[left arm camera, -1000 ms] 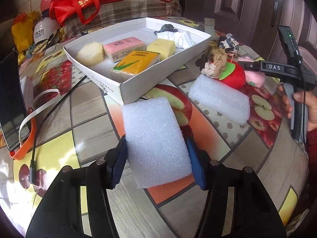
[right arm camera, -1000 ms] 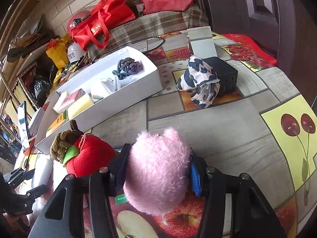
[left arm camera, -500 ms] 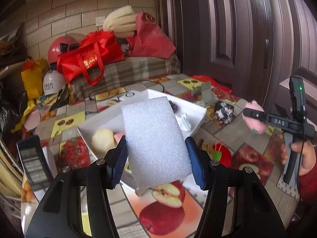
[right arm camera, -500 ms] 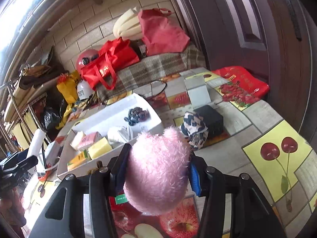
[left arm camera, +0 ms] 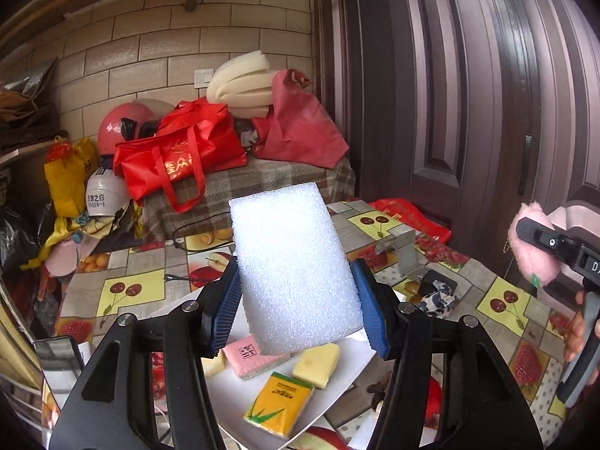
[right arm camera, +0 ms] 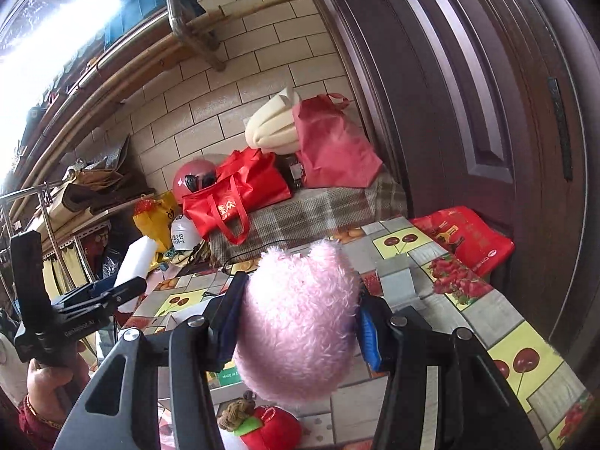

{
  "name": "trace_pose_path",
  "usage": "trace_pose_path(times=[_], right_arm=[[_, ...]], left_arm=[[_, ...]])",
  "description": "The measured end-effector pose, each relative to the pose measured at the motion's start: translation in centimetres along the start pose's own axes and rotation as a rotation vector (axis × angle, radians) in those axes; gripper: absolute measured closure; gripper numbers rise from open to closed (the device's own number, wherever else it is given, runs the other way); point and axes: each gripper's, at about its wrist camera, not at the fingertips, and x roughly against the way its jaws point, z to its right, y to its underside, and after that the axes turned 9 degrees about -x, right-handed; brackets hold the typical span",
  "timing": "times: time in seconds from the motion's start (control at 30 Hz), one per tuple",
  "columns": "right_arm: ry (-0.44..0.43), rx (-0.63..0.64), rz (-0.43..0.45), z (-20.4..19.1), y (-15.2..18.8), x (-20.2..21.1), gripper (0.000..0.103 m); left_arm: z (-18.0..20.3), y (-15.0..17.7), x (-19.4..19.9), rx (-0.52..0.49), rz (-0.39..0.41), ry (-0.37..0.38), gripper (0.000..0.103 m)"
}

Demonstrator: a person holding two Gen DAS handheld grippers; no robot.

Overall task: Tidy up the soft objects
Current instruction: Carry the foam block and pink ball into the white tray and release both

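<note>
My left gripper (left arm camera: 296, 315) is shut on a white foam block (left arm camera: 292, 270) and holds it high above the white tray (left arm camera: 348, 367). The tray holds a pink pack (left arm camera: 245, 354), a yellow sponge (left arm camera: 317, 363) and a yellow tissue pack (left arm camera: 279, 403). My right gripper (right arm camera: 296, 330) is shut on a pink fluffy toy (right arm camera: 300, 322), raised above the table; it also shows at the right of the left wrist view (left arm camera: 532, 251). The left gripper with the foam block (right arm camera: 133, 262) shows at the left of the right wrist view.
A red plush apple (right arm camera: 270, 427) with a braided rope lies on the fruit-patterned table (right arm camera: 525, 348). A cow-print cloth (left arm camera: 437, 300) sits by a black box. Red bags (left arm camera: 180, 157) and helmets lie on a bench behind. A dark door (left arm camera: 487, 112) stands right.
Both grippers have risen well above the table with their objects still held. The left view now looks down on the tray from higher and closer.
</note>
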Motion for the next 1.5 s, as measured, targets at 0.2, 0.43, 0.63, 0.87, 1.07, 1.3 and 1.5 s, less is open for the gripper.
trace_pose_path(times=[0.2,0.43,0.63,0.87,1.07,1.3,1.5], right_arm=[[-0.026,0.026,-0.024,-2.2,-0.4,-2.1,0.051],[-0.044,0.012,-0.045,-3.6,-0.8,-4.1,0.051],[-0.023,0.048,-0.071,-4.7,-0.6,-6.0,0.051],[-0.019,0.038,-0.172,-5.0,0.1,-9.7,0.051],[0.004,-0.006,-0.344,-4.7,1.8,-15.3,0.051],[0.052,0.027,-0.433,-5.4,4.6,-19.2,0.050],[0.068,0.043,-0.431,-5.6,5.6,-20.1,0.045]], left_arm=[[-2.0,0.8,-0.8,0.046,-0.019,-0.047,0.045],[-3.0,1.4,-1.8,0.057,-0.042,-0.081,0.045],[-3.5,2.1,-2.9,0.069,-0.067,-0.087,0.045],[-4.3,3.7,-5.6,0.101,-0.141,-0.075,0.045],[-5.6,5.5,-8.0,0.172,-0.220,-0.039,0.045],[-5.5,6.5,-9.5,0.164,-0.264,-0.045,0.045],[-5.6,7.2,-10.2,0.161,-0.286,-0.072,0.040]])
